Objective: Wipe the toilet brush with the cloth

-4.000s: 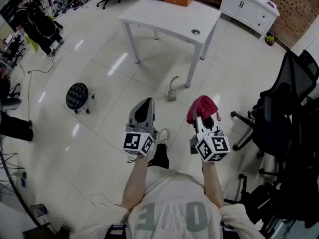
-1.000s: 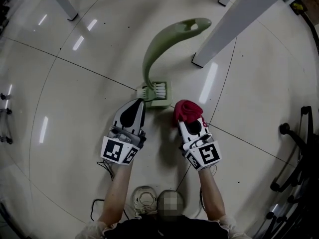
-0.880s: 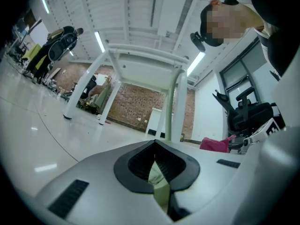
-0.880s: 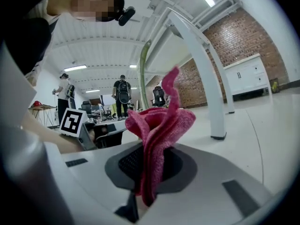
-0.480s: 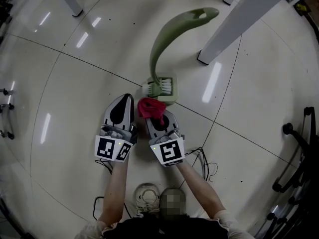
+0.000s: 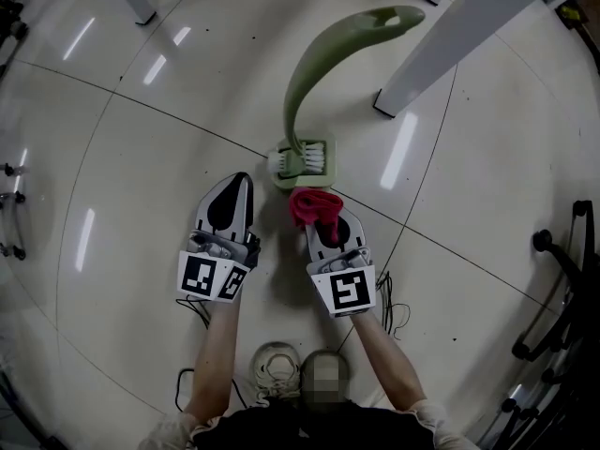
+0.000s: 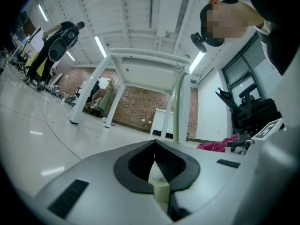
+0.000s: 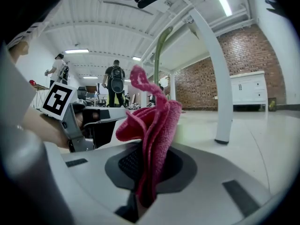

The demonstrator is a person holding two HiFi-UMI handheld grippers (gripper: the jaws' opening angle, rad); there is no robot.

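On the floor just ahead of both claws: the green toilet brush, upright in its holder, handle arching up and away toward a table leg. Right claw pinching a bunched red cloth, the wad touching or all but touching the near edge of the holder; cannot tell which. Left claw pressed together, empty, lying just left of the holder and apart from it.

Main hazard, as a judgement: no bracing of the brush at all. Looks light and top-heavy on glossy tile; may slide away or tip toward the table leg under a firm push of the cloth. Needs a steadying hold from the left claw, which means spreading it first.

Second hazard: the cloth, gripped by only a fold, with most of it loose above the jaws. May drag out under friction along the handle. May also snag on the white bristles and lift the brush out of its holder.

Third hazard: a low start at the holder, with the handle rising well above. Likely wipes only a narrow strip and misses the far side unless worked upward and around.
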